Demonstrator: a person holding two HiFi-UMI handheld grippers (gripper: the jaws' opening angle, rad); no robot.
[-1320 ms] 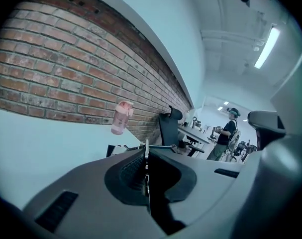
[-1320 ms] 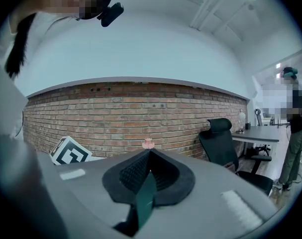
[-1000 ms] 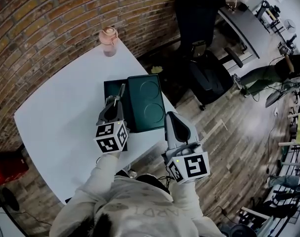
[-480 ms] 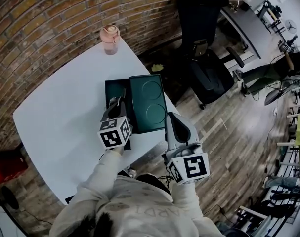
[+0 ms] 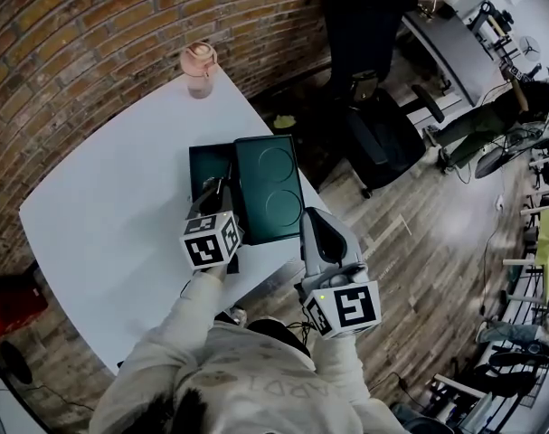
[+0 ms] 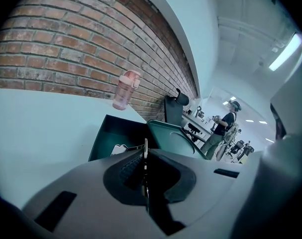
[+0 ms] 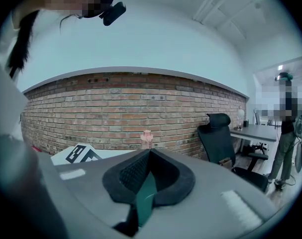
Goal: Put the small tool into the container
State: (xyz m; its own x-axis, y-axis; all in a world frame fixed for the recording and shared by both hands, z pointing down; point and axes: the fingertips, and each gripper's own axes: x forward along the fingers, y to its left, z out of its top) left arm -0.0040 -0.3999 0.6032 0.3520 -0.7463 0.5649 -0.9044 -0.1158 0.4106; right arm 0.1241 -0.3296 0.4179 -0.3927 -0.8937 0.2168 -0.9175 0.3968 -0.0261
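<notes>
the left gripper (image 5: pixel 222 185) is pinching the small tool (image 6: pixel 145 146) between closed jaws, holding it just over the container (image 5: pixel 205 163); the right gripper (image 5: pixel 312 229) is sitting with jaws together by the lid (image 5: pixel 270 184).

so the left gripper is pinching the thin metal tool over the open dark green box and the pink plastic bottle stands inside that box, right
The bottle part is wrong. The pink plastic bottle stands outside the open dark green box, on the far corner of the white table; the head view shows it. The left gripper does pinch the thin metal tool over that box.
</notes>
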